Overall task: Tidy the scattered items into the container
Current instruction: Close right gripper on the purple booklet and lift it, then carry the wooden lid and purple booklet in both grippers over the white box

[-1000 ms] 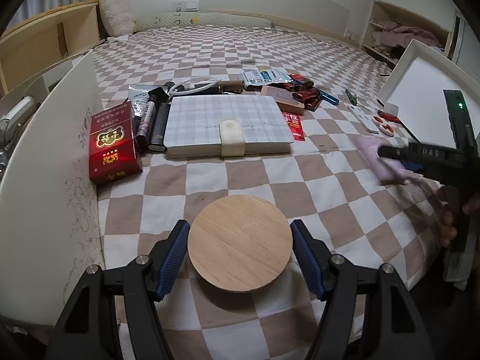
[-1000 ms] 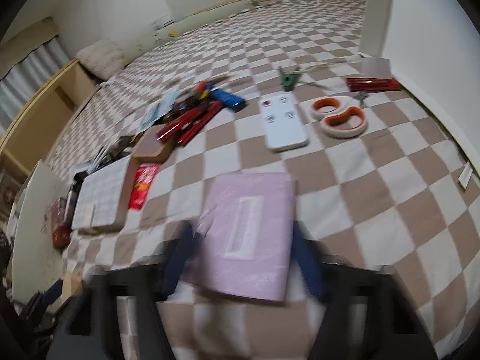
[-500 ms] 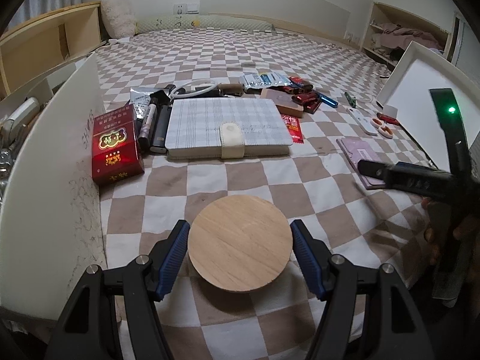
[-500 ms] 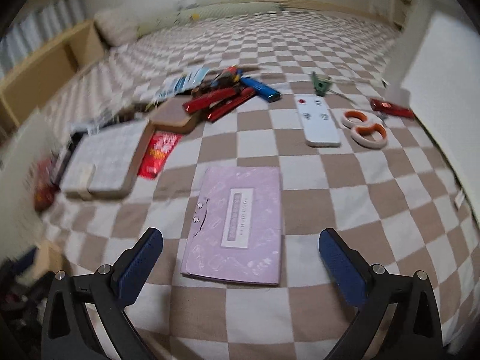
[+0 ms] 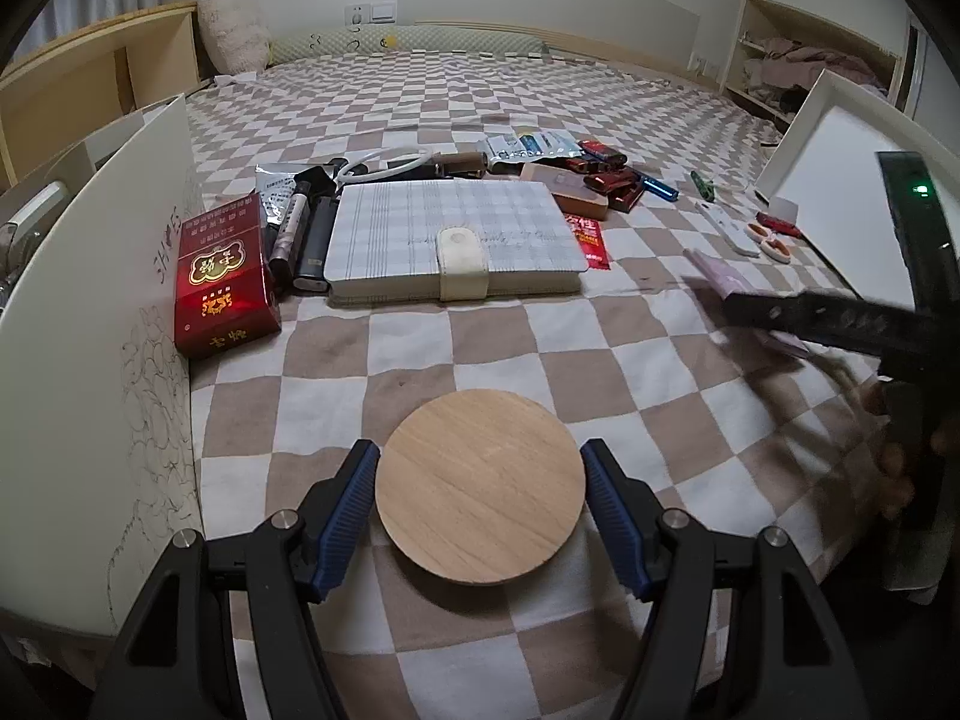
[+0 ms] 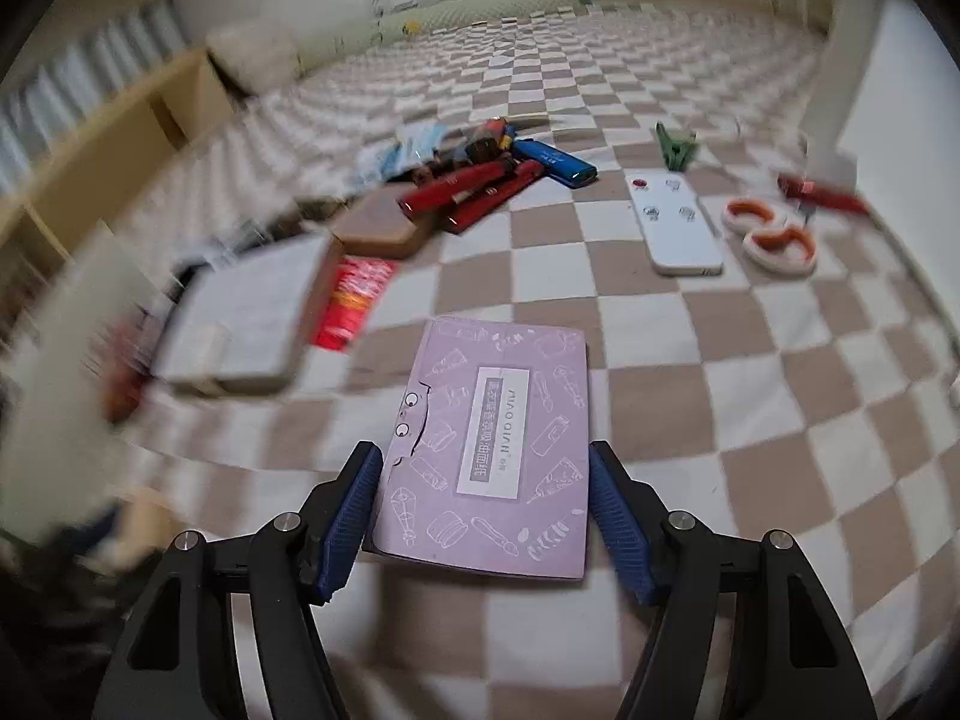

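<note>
My left gripper point(image 5: 480, 510) is shut on a round wooden disc point(image 5: 480, 483) and holds it above the checkered bed cover. My right gripper point(image 6: 486, 510) is shut on a flat purple box point(image 6: 492, 450), its blue pads pressed on the box's two long sides. The right gripper and the purple box also show at the right of the left wrist view point(image 5: 756, 306). A plaid notebook point(image 5: 453, 240), a red carton point(image 5: 222, 276), red packets point(image 6: 474, 192), a white remote point(image 6: 675, 222) and orange scissors point(image 6: 774, 234) lie scattered on the bed.
A white panel point(image 5: 90, 360) stands at the left of the bed and another white panel point(image 5: 840, 180) leans at the right. Dark pens point(image 5: 300, 228) and a white cable point(image 5: 390, 159) lie behind the notebook. A blue lighter point(image 6: 555, 165) and green clip point(image 6: 675, 144) lie farther back.
My right gripper was open around the purple box half a second ago; now it has closed on the box's sides. The left gripper holds the wooden disc as before.
</note>
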The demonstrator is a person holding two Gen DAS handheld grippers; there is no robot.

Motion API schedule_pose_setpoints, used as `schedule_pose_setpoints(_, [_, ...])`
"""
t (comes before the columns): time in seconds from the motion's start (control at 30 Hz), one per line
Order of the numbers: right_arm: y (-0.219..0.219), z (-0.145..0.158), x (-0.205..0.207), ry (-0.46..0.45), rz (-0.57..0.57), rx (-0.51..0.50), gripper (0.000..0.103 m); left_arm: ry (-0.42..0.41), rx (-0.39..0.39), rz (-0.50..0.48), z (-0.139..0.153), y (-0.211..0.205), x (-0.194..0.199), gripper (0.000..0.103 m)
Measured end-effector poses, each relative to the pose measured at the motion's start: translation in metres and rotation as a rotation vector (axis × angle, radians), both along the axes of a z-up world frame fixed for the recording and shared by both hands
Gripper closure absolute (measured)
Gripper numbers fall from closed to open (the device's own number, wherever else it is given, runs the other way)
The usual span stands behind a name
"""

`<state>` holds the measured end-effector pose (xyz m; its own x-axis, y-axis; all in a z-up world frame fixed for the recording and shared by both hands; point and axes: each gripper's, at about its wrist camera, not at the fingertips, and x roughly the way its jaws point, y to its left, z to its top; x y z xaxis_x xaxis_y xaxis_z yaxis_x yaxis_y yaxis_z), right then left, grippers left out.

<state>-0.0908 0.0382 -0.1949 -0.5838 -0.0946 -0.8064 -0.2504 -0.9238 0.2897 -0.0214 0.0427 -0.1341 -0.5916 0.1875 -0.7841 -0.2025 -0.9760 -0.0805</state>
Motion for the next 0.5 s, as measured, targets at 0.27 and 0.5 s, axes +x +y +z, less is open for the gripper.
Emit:
schedule_pose_setpoints(0.27, [0.006, 0.023, 0.014, 0.074, -0.026, -0.094, 0.033, 0.040, 0.012, -0.010, 0.022, 0.002, 0.004, 0.035])
schedule_pose_setpoints(0.5, [-0.007, 0.039, 0.022, 0.115, -0.005, -0.133, 0.033, 0.070, 0.038, -0.013, 0.048, -0.002, 0.012, 0.035])
